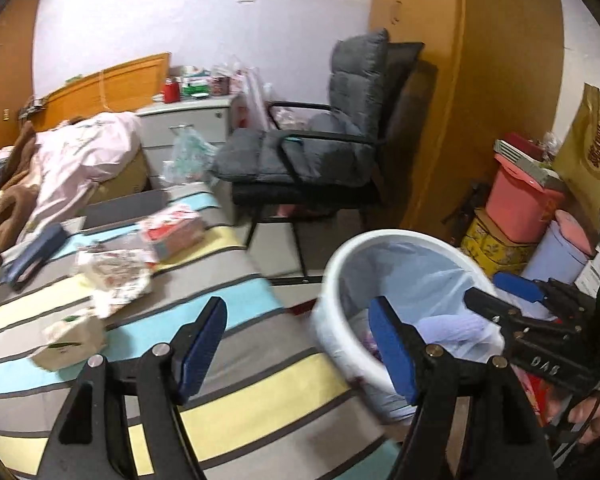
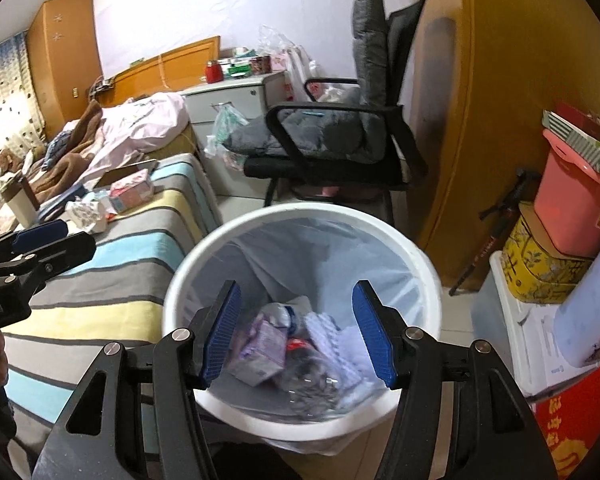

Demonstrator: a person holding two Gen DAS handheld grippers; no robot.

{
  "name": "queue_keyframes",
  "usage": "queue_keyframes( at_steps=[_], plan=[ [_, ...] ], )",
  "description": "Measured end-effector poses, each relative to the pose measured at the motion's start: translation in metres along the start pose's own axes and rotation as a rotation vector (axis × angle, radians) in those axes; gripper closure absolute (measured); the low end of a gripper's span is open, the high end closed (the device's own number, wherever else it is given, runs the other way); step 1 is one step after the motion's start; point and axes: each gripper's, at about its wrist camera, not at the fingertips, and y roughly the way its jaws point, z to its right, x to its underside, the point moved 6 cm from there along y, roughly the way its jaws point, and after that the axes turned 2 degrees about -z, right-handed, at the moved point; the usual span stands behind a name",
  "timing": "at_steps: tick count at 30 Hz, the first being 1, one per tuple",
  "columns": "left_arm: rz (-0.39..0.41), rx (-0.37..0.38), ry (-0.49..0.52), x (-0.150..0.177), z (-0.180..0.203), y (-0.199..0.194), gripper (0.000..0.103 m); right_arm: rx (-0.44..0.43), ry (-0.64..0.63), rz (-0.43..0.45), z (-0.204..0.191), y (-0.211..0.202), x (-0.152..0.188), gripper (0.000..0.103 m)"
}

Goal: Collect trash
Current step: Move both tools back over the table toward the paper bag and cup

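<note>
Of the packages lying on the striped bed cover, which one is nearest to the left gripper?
The white-and-green tissue pack, just beyond the left gripper; the pink pack lies farther back.

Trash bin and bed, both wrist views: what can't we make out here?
- Trash bin, left wrist view: contents mostly hidden by its near wall, the left gripper and the right gripper.
- Bin floor, right wrist view: covered by wrappers; labels blurred.
- Crumpled paper on the striped bed, left wrist view: motion blur, print unreadable.
- Nightstand items, right wrist view: too small to identify.
</note>
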Motion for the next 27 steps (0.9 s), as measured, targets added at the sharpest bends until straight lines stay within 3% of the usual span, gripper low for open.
queue_keyframes(
  at_steps=[15,27],
  plan=[
    [0.019,-0.195,-0.127,0.027,-0.131,-0.040,0.025,-0.092,-0.093,0.007,-0.069,0.012,-0.011,0.043],
    [-0.057,-0.217,-0.105,0.043,-0.184,-0.018,0.022,-0.155,-0.160,-0.020,-0.120,0.039,-0.021,0.043]
  ],
)
